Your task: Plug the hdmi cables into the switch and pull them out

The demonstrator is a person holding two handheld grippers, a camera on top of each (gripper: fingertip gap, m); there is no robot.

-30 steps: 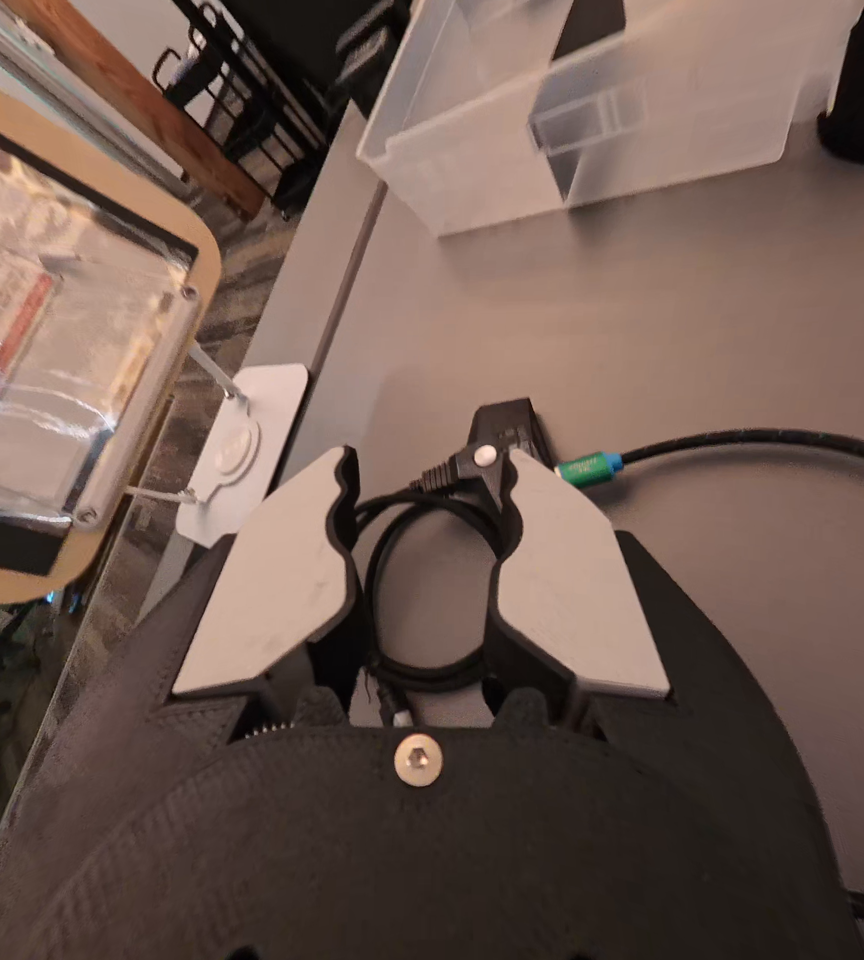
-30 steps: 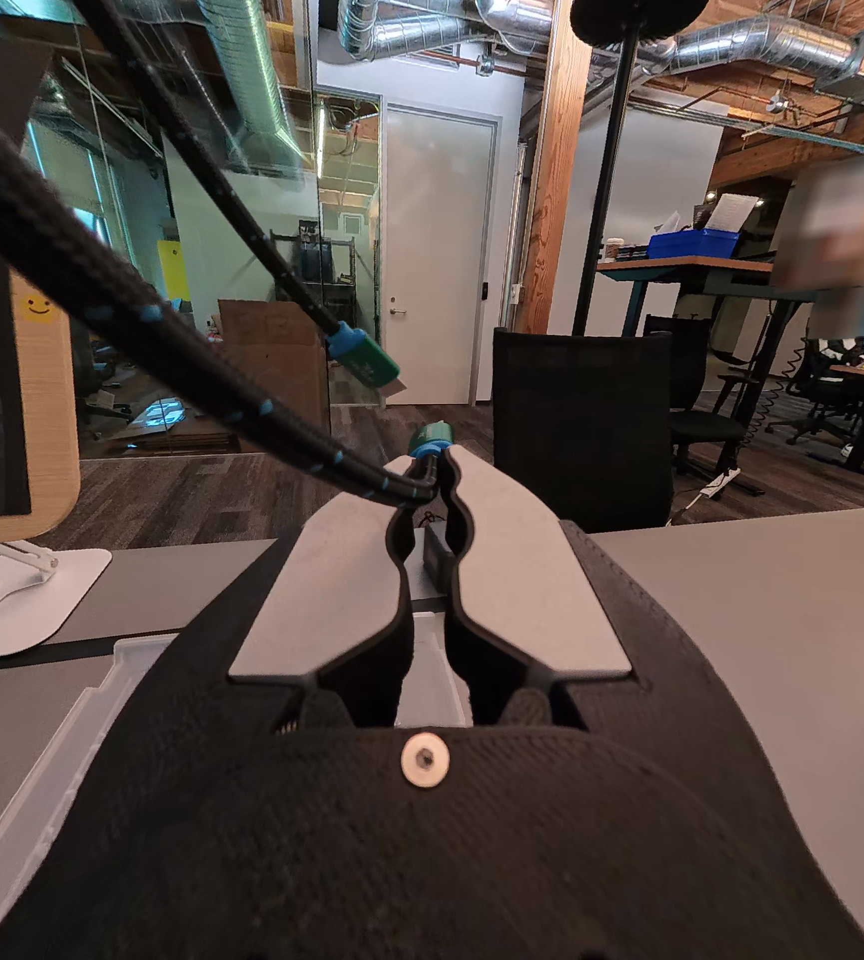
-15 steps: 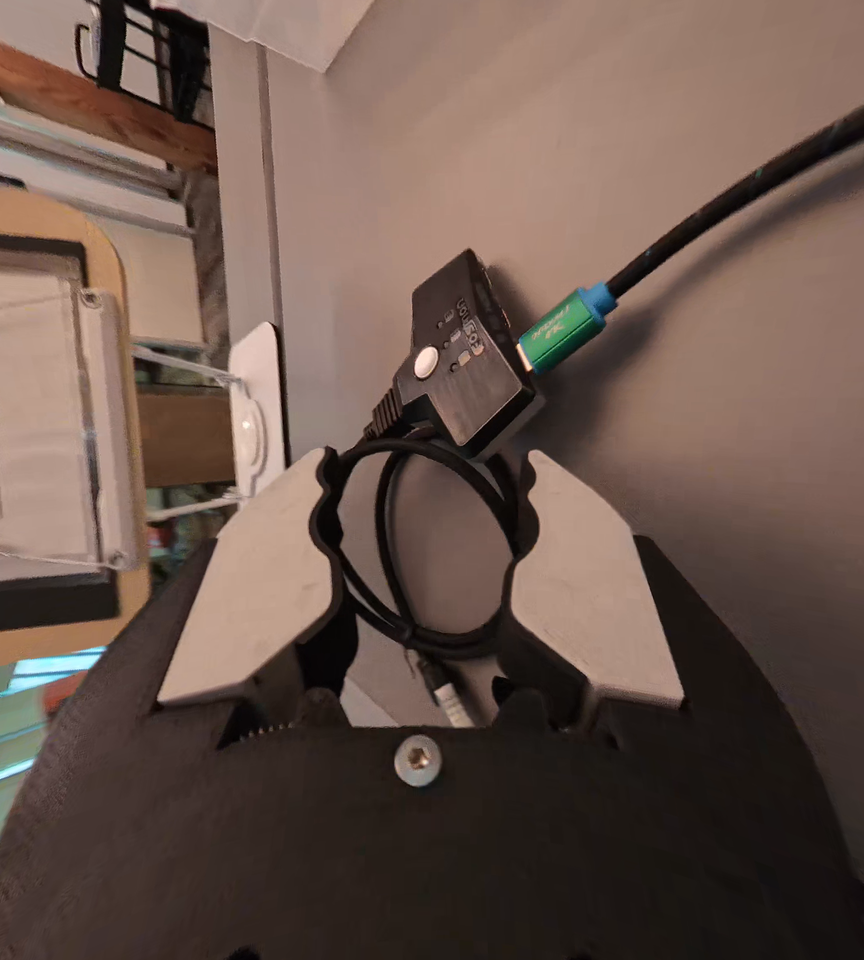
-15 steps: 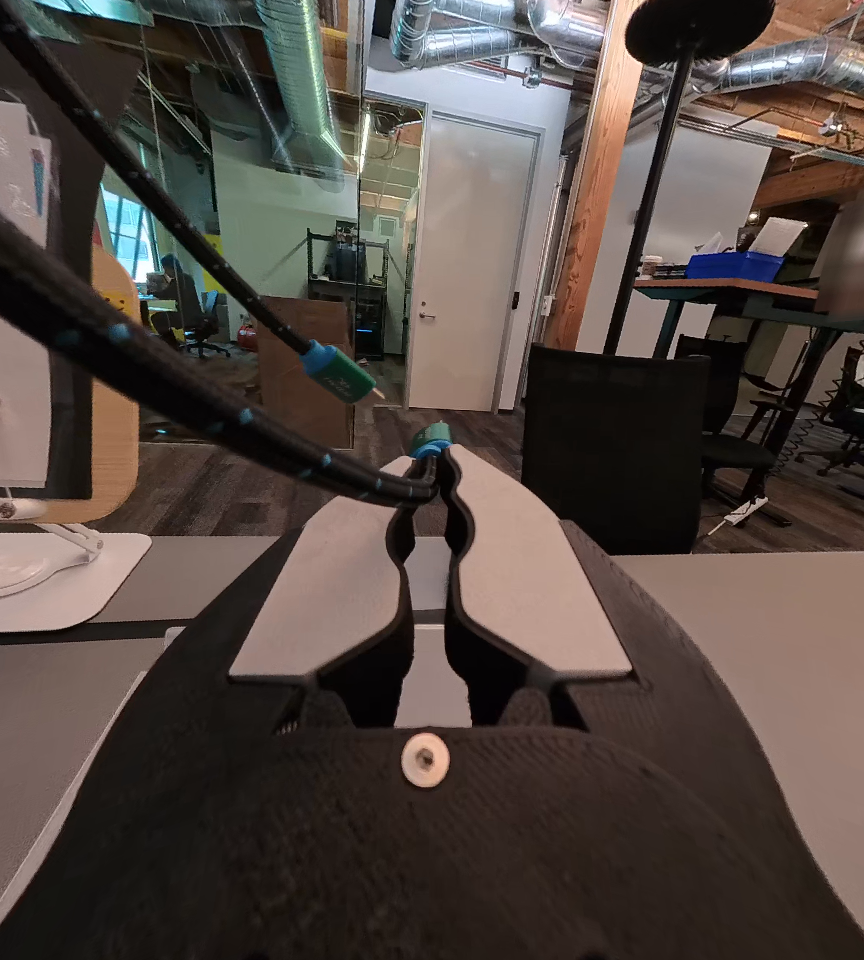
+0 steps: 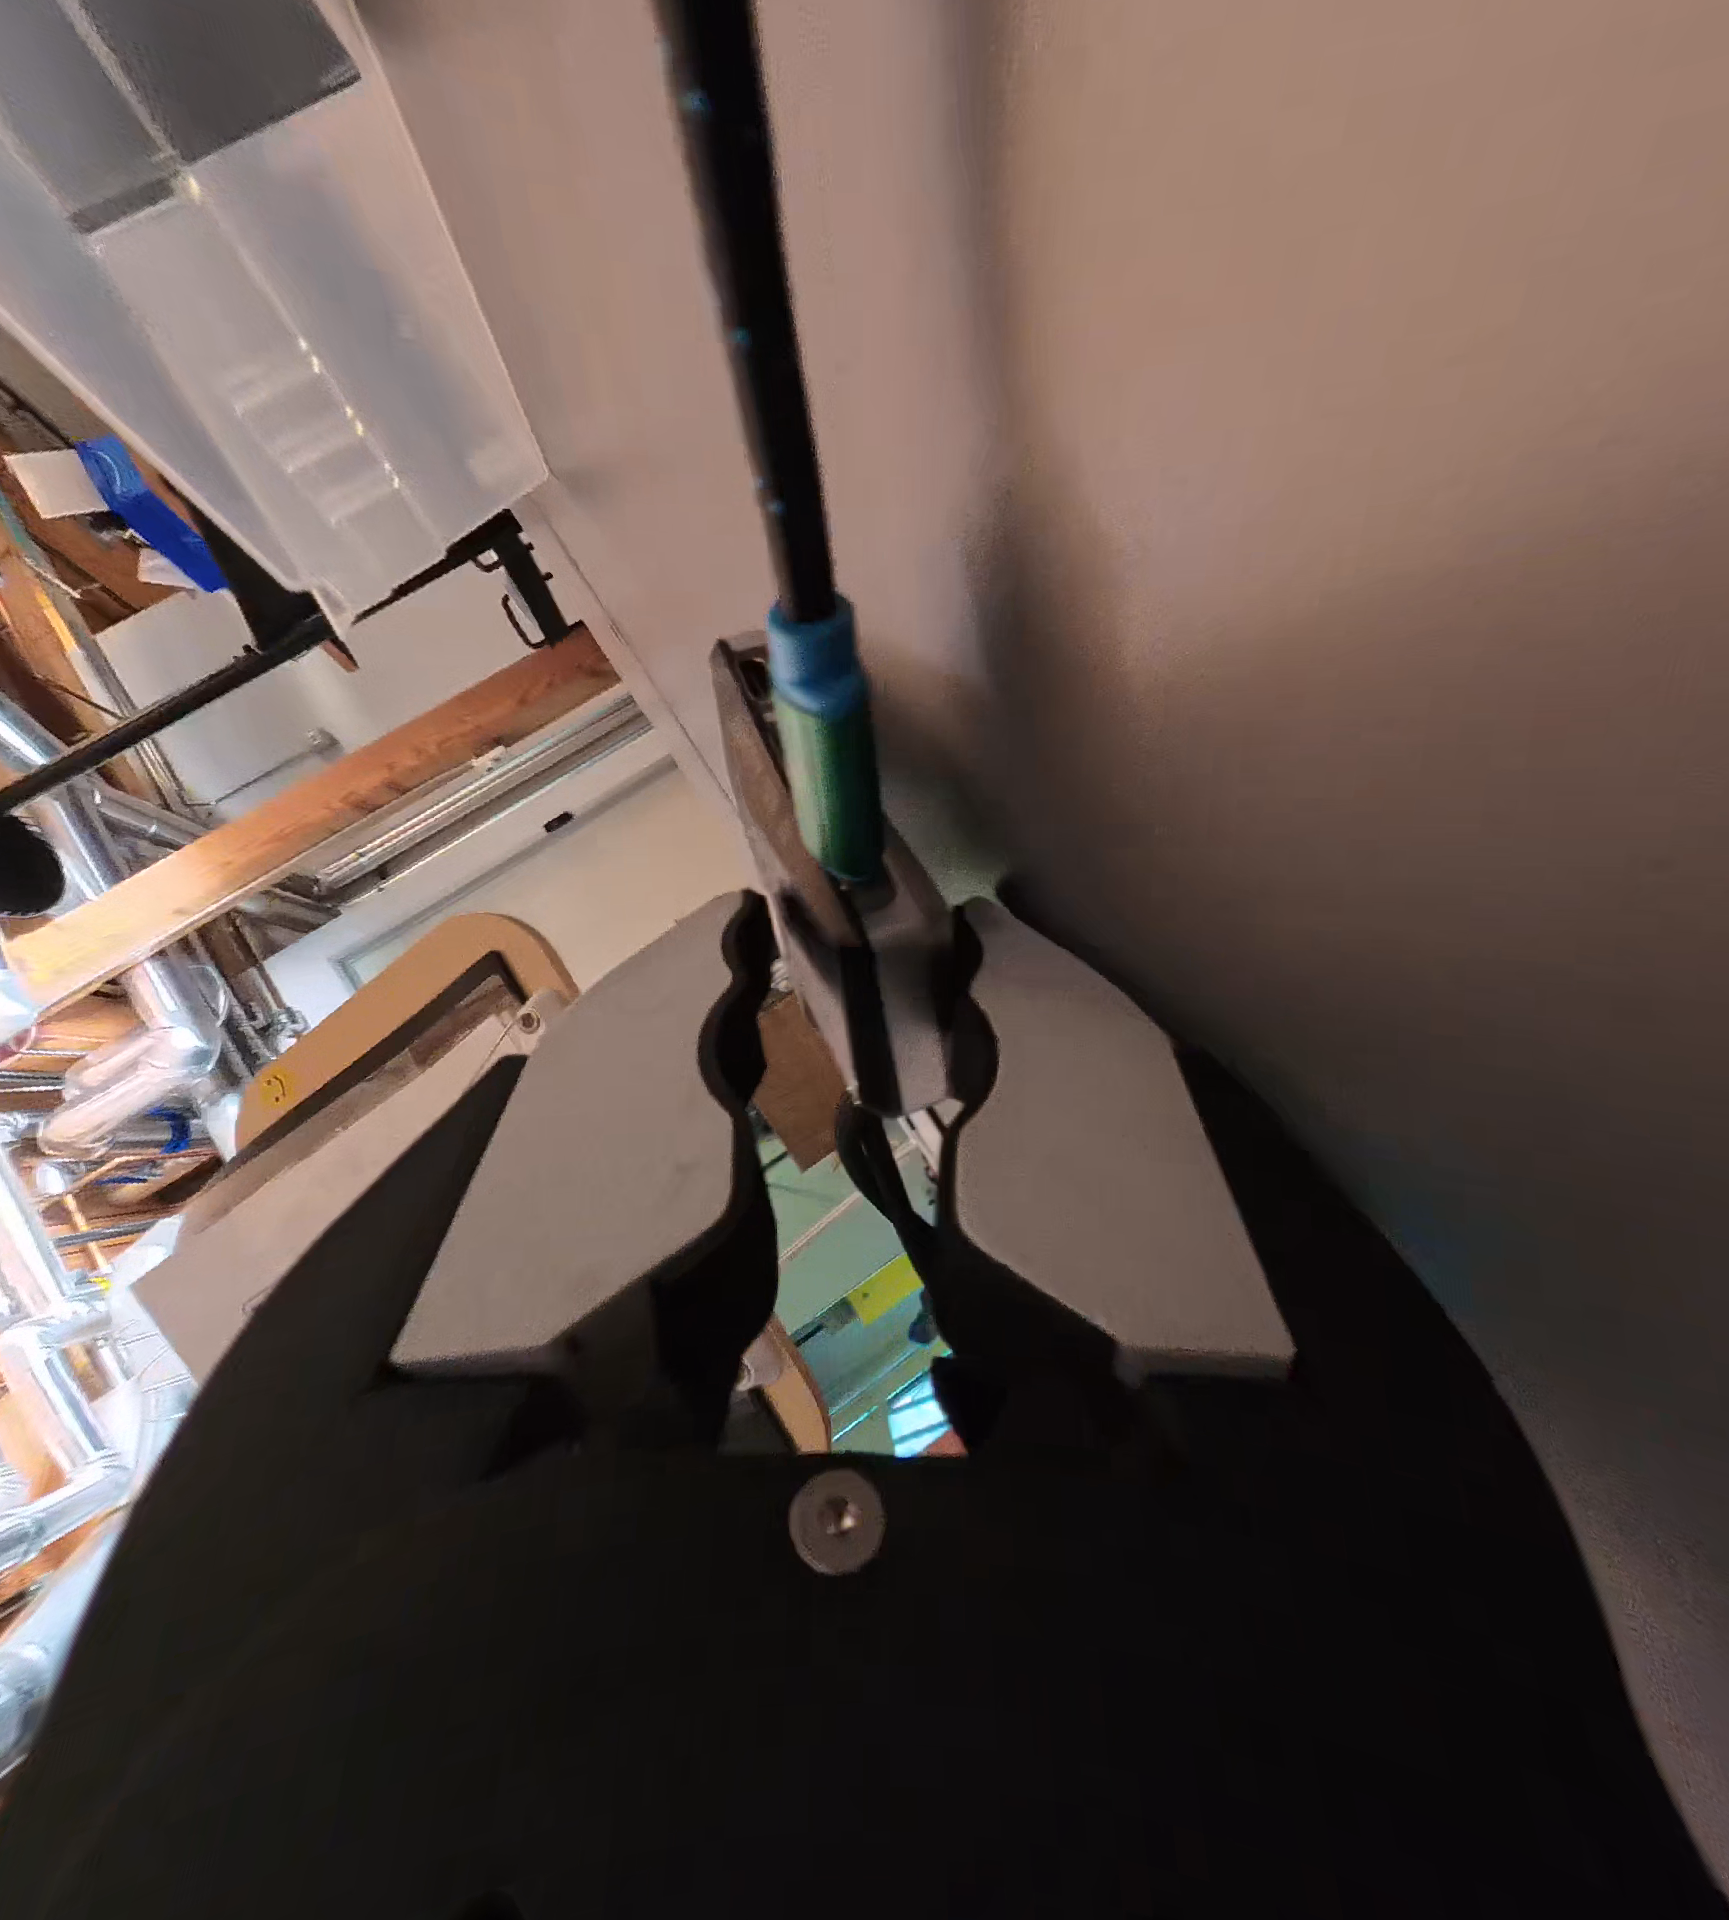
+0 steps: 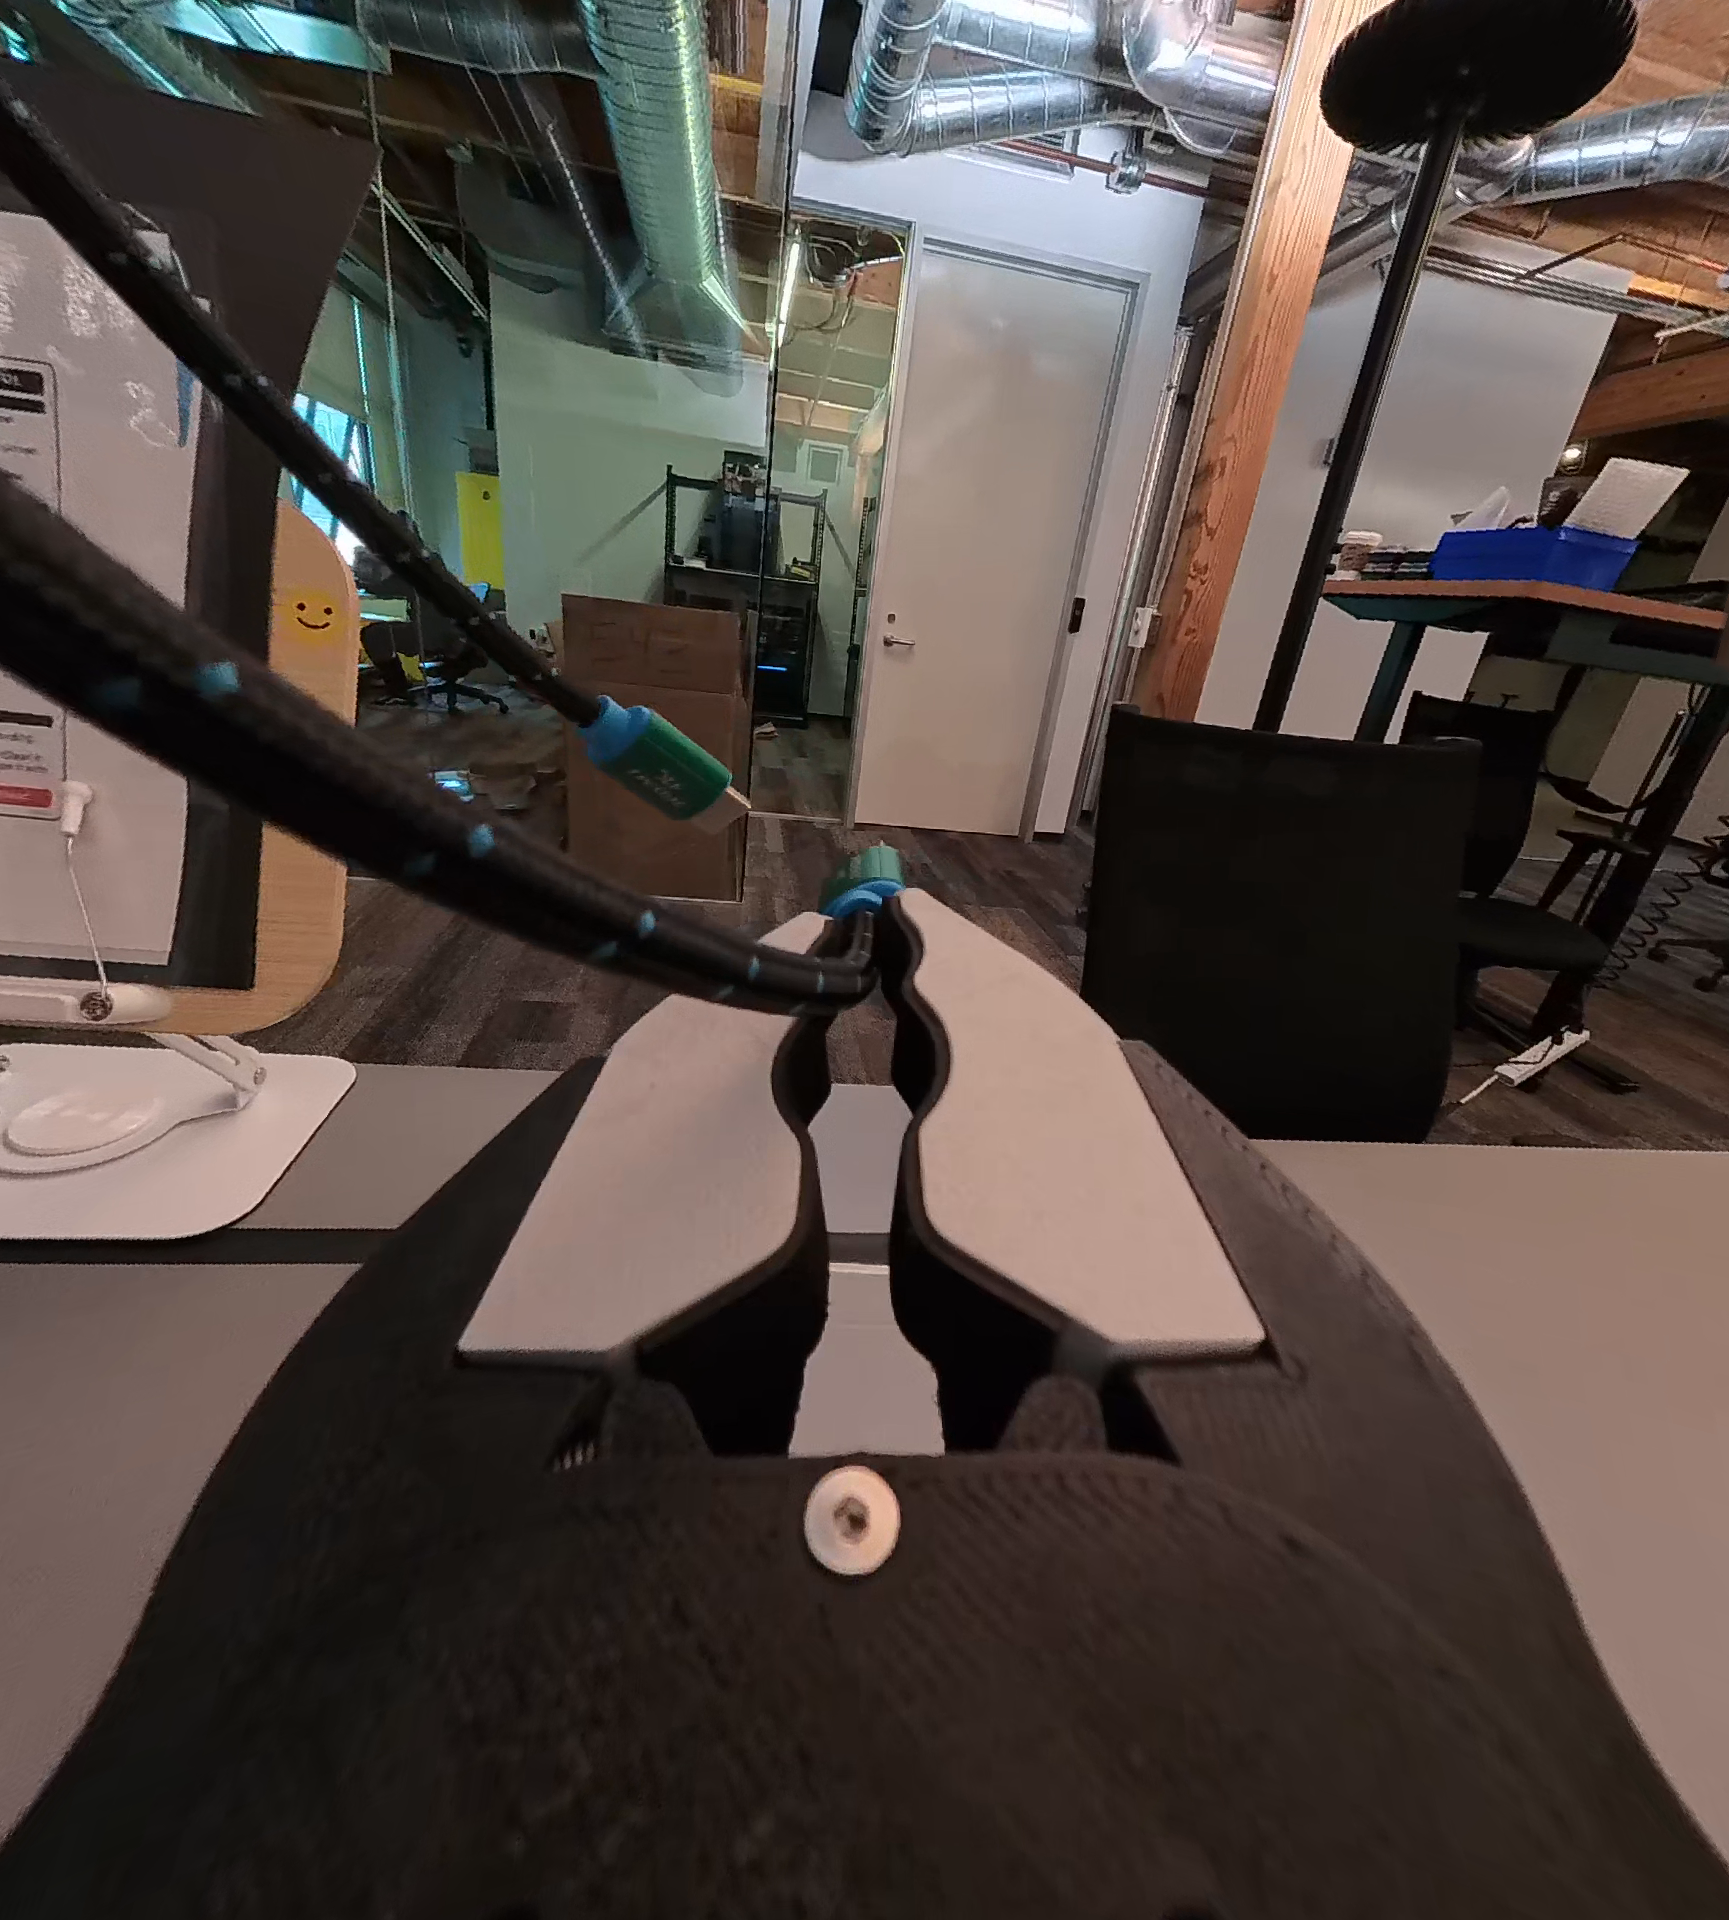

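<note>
Left gripper pinches the switch, lifted off the bench near its edge — likely to steady it while one green plug sits in its port. Half a second ago its jaws were spread, switch lying flat. Right gripper clamps the braided cable just behind a second plug — free end dangling, much as before.

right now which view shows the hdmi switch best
The left wrist view. There the switch sits between the left gripper fingertips, seen edge-on, with a green plug alongside it. The right wrist view shows no switch, only the right gripper shut on a cable.
</note>
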